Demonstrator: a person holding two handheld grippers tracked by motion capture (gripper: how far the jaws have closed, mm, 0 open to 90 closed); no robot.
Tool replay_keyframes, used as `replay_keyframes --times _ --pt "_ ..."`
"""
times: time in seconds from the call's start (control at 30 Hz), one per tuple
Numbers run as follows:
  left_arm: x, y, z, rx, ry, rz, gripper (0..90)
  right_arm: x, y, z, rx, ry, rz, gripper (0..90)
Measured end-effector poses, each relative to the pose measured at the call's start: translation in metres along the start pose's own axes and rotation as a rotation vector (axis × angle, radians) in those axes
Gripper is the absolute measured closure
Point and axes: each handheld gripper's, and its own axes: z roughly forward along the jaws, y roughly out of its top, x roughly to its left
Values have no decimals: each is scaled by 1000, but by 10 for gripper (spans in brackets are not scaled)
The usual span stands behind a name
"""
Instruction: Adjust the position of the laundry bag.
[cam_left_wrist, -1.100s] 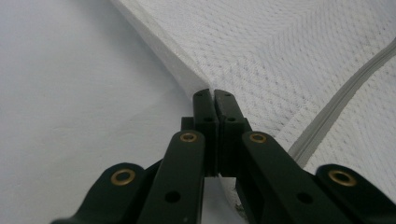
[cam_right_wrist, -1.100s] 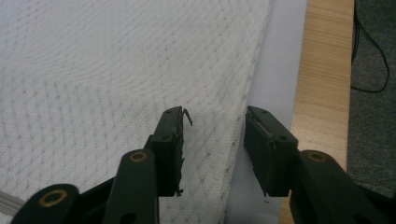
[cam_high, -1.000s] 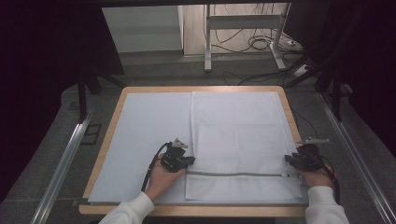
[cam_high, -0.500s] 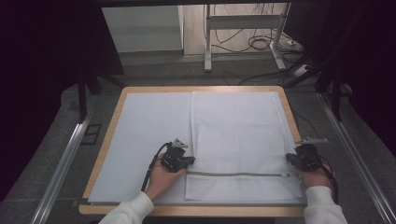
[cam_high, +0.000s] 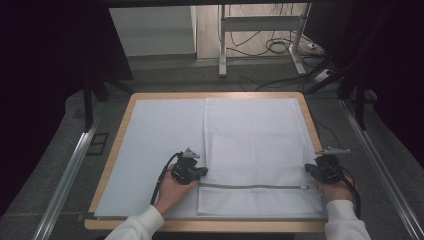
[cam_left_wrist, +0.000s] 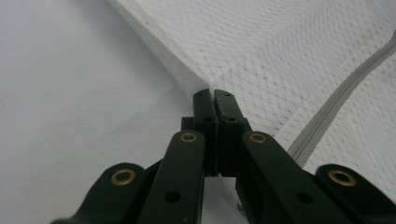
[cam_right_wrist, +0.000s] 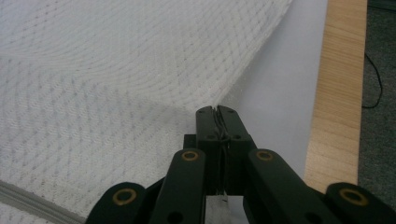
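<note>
A white mesh laundry bag (cam_high: 255, 150) with a grey zipper (cam_high: 252, 187) lies flat on the right half of the white table cover (cam_high: 155, 145), its zipper end toward the person. The left gripper (cam_high: 196, 173) pinches the bag's left edge just above the zipper; the right gripper (cam_high: 316, 172) pinches the right edge, jaws pressed on mesh. Judged step: both edges gripped for a fold. The next move calls for an even, simultaneous lift.
</note>
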Motion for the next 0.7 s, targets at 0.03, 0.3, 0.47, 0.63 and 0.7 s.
replay_keyframes --times 0.03,0.3,0.47,0.63,0.7 --pt "0 0 -1 0 -1 -1 895 1 0 0 0 1 -5 867" --pt "4 -1 -5 -6 0 -6 895 4 1 0 -3 9 -1 868" --pt "7 -2 -9 -20 -3 -10 895 6 2 1 -9 22 2 869" --pt "10 -3 -13 -20 -8 -8 895 11 2 3 -13 35 -1 870" --pt "11 -4 -16 -25 -8 -6 895 13 3 2 -16 39 1 870"
